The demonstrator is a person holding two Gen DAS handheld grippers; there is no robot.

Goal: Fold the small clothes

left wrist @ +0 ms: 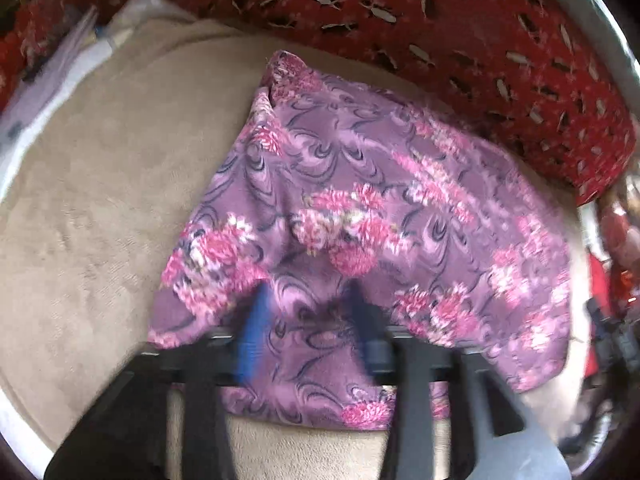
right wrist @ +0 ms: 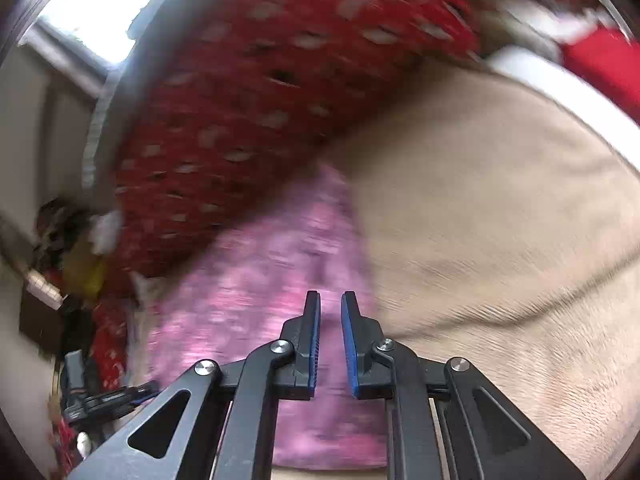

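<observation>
A small purple garment with pink flowers (left wrist: 360, 208) lies on a beige blanket (left wrist: 92, 208). In the left wrist view my left gripper (left wrist: 312, 300) is open, its blue-padded fingers straddling the garment's near edge, blurred by motion. In the right wrist view the same garment (right wrist: 256, 280) lies blurred below my right gripper (right wrist: 330, 300). Its blue pads stand a narrow gap apart with nothing between them, just above the garment's right edge.
A red patterned bolster (left wrist: 460, 32) lies along the far side of the blanket, seen also in the right wrist view (right wrist: 248, 112). White folded cloth (left wrist: 60, 68) sits at the far left. Clutter and a window (right wrist: 104, 4) lie to the left in the right wrist view.
</observation>
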